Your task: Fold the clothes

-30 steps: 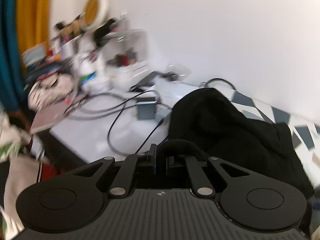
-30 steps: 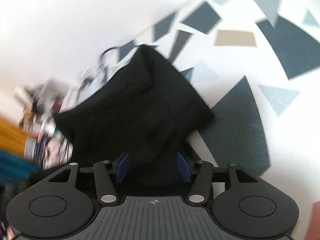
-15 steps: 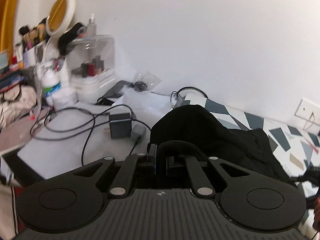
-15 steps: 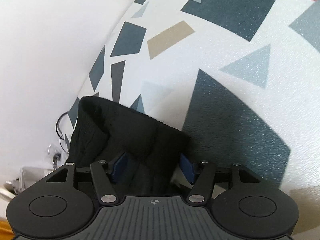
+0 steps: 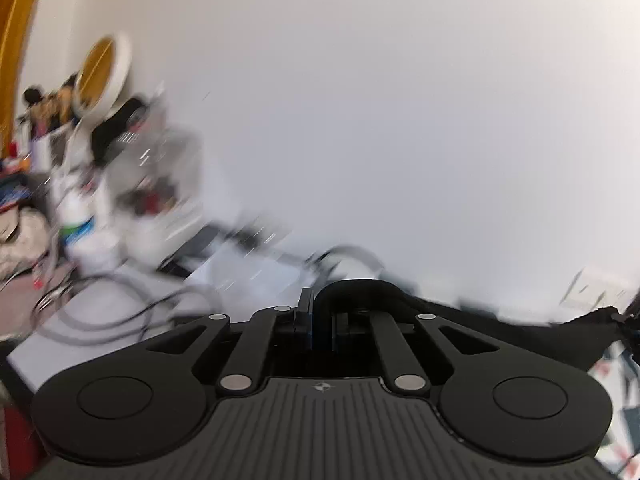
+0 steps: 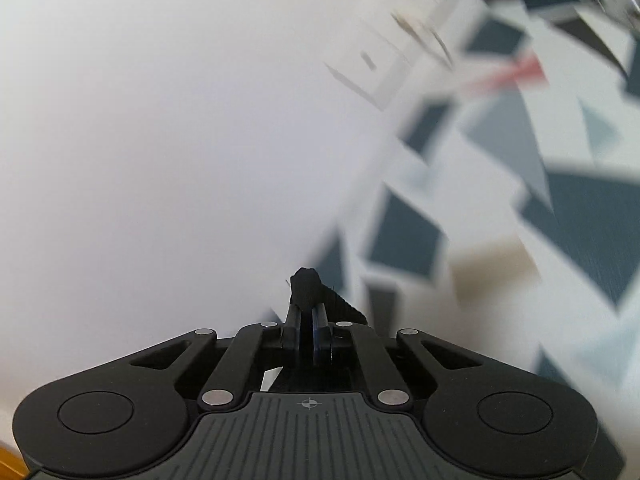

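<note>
A black garment (image 5: 500, 332) stretches in a band to the right of my left gripper (image 5: 320, 312), which is shut on a rolled black edge of it (image 5: 360, 290). In the right wrist view my right gripper (image 6: 307, 320) is shut on a corner of the same black garment (image 6: 308, 286), which pokes up between the fingers. Both views are motion-blurred and tilted up toward the white wall. Most of the garment is hidden below the grippers.
A cluttered white desk (image 5: 112, 308) with cables (image 5: 120, 320), bottles and a round mirror (image 5: 102, 70) stands at the left. A bed cover with dark geometric shapes (image 6: 560, 220) lies at the right. A wall socket (image 5: 592, 292) sits on the wall.
My right gripper has shut on the garment's corner and lifted it. Both grippers have risen and tilted up toward the wall, pulling the garment into a taut band.
</note>
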Motion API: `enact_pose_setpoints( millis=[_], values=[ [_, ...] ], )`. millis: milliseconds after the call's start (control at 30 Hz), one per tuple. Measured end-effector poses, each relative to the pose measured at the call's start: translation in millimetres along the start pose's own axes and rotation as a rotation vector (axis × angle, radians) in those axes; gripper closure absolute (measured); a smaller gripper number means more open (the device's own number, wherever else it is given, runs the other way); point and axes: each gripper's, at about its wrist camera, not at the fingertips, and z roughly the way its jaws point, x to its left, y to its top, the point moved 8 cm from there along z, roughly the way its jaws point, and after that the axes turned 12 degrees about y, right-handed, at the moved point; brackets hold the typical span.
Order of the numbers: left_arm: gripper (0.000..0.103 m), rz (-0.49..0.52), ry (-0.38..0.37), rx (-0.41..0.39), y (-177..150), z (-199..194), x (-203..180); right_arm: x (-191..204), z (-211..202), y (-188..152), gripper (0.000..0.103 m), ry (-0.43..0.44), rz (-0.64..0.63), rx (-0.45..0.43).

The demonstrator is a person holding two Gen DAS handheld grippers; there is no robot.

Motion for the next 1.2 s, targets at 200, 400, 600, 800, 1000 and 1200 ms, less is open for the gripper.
enact_pose_setpoints(
  millis=[200,400,600,800,1000,1200],
  values=[
    [0.095,0.094,-0.188,-0.056,11,-56,-111,13,-71,119,0.099,0.034,-0.045,-0.151],
    [0.095,0.452,-0.395,0.071,-89,-96,-239,-60,-191,205,0.099,-0.185,-0.224,-0.263],
    [0.094,0.673,-0.471,0.362,-210,-99,-298,-188,-284,197,0.099,-0.492,-0.185,-0.173],
    [0.088,0.67,-0.378,0.56,-251,-78,-303,-233,-324,175,0.088,-0.581,-0.043,-0.18],
    [0.031,0.657,-0.343,0.471,-219,-96,-296,-182,-316,202,0.062,-0.52,-0.202,-0.281],
    [0.026,0.54,-0.23,0.34,-167,-99,-263,-115,-242,211,0.061,-0.278,-0.309,-0.116]
  ],
)
